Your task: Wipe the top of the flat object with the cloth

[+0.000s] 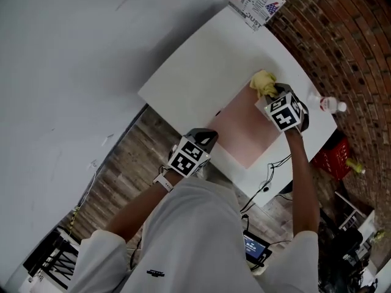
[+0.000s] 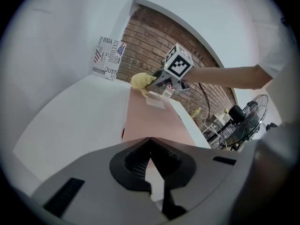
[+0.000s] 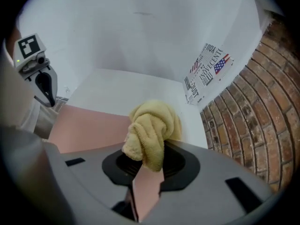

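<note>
Presently right tongs (image 3: 149, 165) clamp cloth (image 3: 150, 130) on board's (image 1: 244, 130) far end, ready to wipe; closed, empty left tongs (image 2: 150, 140) apparently steady it.

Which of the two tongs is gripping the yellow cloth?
The right tongs, shut on the yellow cloth at the pink board's far corner; the left tongs are shut on nothing.

Even, soft light, faint shadows, strong fisheye bending and dark corners

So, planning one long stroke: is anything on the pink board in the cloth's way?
Nothing visible: the pink board is bare from the cloth to its near edge, where the left gripper sits.
</note>
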{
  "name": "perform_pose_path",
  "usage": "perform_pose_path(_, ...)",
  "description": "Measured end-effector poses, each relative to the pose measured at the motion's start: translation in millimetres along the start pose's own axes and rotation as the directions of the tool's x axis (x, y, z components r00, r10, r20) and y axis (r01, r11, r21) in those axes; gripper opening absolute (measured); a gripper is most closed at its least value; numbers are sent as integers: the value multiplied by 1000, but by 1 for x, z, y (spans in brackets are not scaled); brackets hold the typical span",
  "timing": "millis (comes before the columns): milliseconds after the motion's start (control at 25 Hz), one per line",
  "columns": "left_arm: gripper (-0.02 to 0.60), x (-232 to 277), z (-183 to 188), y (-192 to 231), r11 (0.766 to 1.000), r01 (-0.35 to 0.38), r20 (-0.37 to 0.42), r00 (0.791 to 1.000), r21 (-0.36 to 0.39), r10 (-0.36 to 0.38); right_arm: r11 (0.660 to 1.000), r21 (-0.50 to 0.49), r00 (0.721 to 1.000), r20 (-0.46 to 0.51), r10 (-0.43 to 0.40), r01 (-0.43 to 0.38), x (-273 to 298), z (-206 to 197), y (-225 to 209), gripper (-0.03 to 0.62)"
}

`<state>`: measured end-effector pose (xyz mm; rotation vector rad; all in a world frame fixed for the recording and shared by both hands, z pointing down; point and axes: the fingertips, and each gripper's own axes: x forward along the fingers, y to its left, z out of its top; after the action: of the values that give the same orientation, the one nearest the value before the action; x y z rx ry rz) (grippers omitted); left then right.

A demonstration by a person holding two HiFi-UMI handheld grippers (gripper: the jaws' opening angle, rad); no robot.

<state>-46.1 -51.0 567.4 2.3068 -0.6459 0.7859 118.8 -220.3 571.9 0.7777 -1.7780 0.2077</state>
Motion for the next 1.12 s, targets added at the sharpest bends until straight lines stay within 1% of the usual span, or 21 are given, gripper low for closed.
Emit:
perform_pose_path(120,17,1,-2,-3,1000,4,-3,1000,-6,-4,999,27,999,-16,-28,28,14,0,-22,95)
perform_pose_path(240,17,-1,-4,-5,1000,1,-1,1000,-21,-1,998,53,998,-44,-36,38,31,-3,-36,98)
perform_pose_path(360,17,-1,-6,-6,999,-3,2,1000,-35,3,997,72,997,-61,-38,43,40,-6,-38,98)
perform_pose_path(480,17,-1,-6,-5,999,-10,4,1000,-39,10,997,60,998,-56,-34,37,38,-3,-32,98)
perform_pose_path(760,17,-2,-6,-6,999,-25,8,1000,-38,25,996,-79,998,-47,30,-34,27,5,29,100)
perform_pose_path(1120,17,-12,-14,-5,997,-62,21,998,-56,63,972,-188,990,-21,139,-141,8,9,119,100)
